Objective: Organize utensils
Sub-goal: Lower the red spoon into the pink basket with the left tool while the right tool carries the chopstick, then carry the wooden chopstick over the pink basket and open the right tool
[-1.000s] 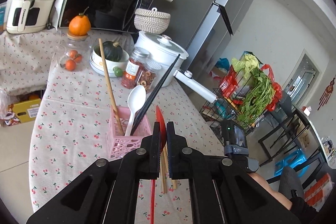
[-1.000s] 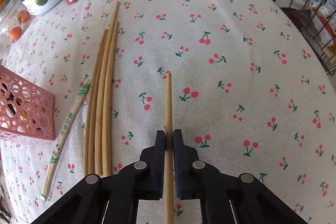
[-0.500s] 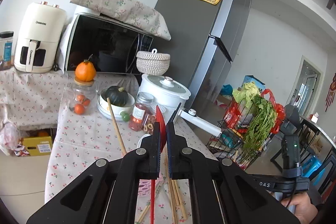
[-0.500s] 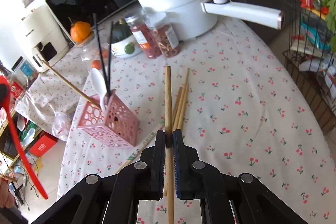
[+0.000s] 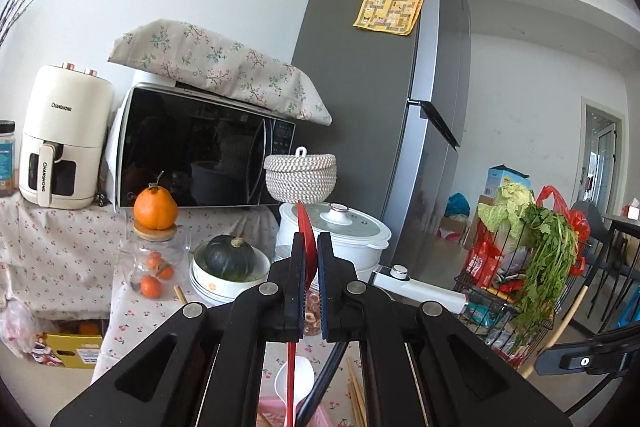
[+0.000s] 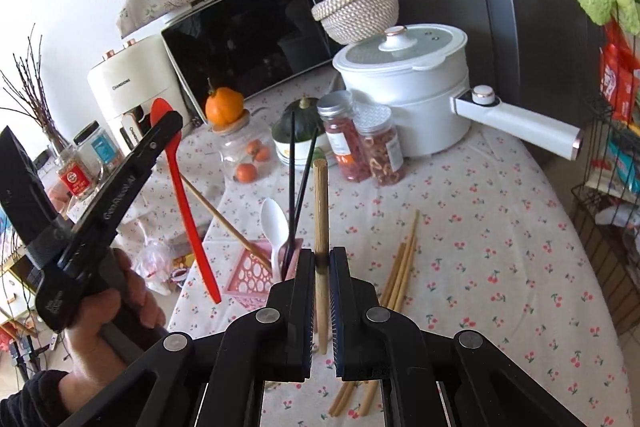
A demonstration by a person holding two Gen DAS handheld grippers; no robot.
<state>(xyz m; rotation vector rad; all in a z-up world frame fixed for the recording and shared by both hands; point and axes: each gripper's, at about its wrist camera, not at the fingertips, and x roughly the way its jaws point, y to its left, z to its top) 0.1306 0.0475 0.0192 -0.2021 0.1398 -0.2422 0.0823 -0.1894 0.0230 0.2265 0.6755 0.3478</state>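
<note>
"CHANGHONG" marks air fryer (image 5: 60, 139); left gripper (image 5: 311, 259) clamps red spoon (image 6: 184, 195).

On the cherry-print tablecloth (image 6: 500, 227), the pink perforated plastic utensil basket (image 6: 248, 277) sits at the centre, with a white plastic spoon (image 6: 274, 219), two black chopsticks (image 6: 298, 183) and a leaning wooden stick (image 6: 224, 217) in it. At its 3 o'clock lie loose bamboo chopsticks (image 6: 400, 267). At 1 o'clock stand two clear snack jars (image 6: 362, 147), the white lidded pot (image 6: 408, 87) behind them. At 12 o'clock, the black microwave (image 6: 256, 39).
</note>
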